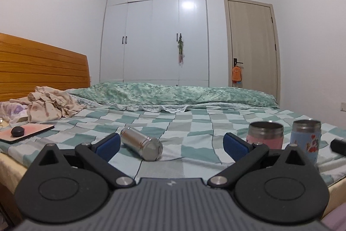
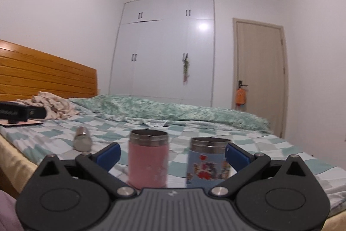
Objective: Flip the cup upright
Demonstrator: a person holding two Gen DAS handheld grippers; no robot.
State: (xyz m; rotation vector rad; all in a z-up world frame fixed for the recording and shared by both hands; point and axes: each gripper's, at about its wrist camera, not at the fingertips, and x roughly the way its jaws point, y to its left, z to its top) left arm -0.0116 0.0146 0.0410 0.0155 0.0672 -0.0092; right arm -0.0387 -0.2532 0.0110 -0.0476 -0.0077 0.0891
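Observation:
A steel cup (image 1: 141, 144) lies on its side on the checked bedsheet (image 1: 190, 122), base toward me, just right of my left finger pad. My left gripper (image 1: 172, 145) is open and empty, low over the bed's near edge. A pink cup (image 1: 265, 135) and a blue picture cup (image 1: 306, 140) stand upright to the right. In the right wrist view my right gripper (image 2: 173, 156) is open and empty, with the pink cup (image 2: 148, 158) and blue cup (image 2: 208, 162) upright between its fingers. The steel cup (image 2: 82, 140) lies further left.
A black puck on a flat board (image 1: 28, 130) lies at the left, beside crumpled clothes (image 1: 49, 104). A green quilt (image 1: 173, 94) lies across the far side of the bed. A wooden headboard (image 1: 43, 66), white wardrobe and door stand behind.

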